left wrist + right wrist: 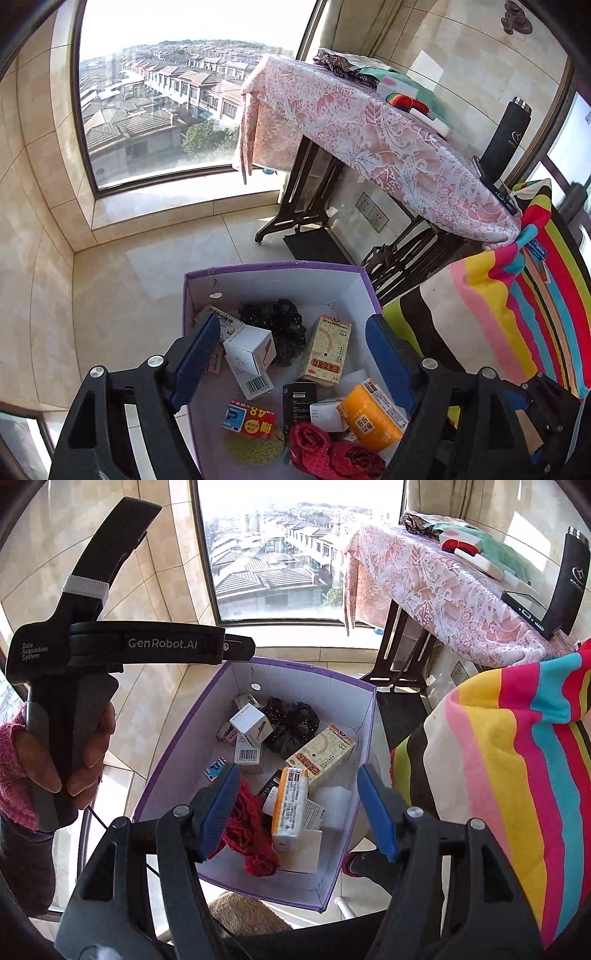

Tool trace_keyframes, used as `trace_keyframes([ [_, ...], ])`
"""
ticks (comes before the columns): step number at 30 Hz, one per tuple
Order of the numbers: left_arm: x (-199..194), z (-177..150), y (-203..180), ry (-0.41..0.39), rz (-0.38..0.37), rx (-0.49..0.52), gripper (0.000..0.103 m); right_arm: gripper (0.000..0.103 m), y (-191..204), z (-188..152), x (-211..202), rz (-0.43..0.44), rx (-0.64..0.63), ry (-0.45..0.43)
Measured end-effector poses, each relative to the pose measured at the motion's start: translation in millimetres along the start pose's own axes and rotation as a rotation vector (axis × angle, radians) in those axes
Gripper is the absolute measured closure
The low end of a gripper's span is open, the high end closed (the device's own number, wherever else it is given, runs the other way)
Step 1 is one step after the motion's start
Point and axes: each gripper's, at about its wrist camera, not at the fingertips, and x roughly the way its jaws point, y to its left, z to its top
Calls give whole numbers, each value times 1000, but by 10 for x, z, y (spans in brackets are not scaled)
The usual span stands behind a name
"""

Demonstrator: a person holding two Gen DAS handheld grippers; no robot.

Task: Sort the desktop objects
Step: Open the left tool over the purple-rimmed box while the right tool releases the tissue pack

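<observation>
Both your grippers hang over the purple-edged cardboard box [192, 291] on the tiled floor, pointing down into it.

Left gripper [295, 354]: jaws released, blue pads spread wide, nothing pinched between them. Framed between the pads, lying in the box: a white carton [249, 349] tipped against a black scrunchie [280, 328], and a cream medicine box [327, 349] with red lettering leaning on its side. Nearer the camera lie an orange-and-white box [371, 415], a small red-and-blue box [249, 421], a black box [299, 400] and a red knitted piece [332, 452].

Right gripper [297, 808]: jaws likewise let go, pads apart and gripping nothing. Under them the orange-and-white box [290, 810] rests tilted on white cartons, with the red knitted piece [249, 834] just beside the left-hand pad. The cream medicine box [321, 755] lies behind it, touching.

In the right wrist view your left hand [88, 753], in a pink knitted sleeve [11, 764], wraps the handle of the other gripper tool at the left.

A striped cloth [517, 775] hangs beside the box. Behind stands a table under a pink patterned cloth [369, 136], with a black flask [506, 140] on it.
</observation>
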Motion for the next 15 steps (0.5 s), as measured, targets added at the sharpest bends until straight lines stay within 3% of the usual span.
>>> trace_keyframes([
  [8,48,-46,-391,38,-78,72,21,32,-469,-136,-338,-53,126,-58],
  [15,50,-58,-1239,92,-191,243,21,31,-1040,-374,-700,-148,212,-98],
])
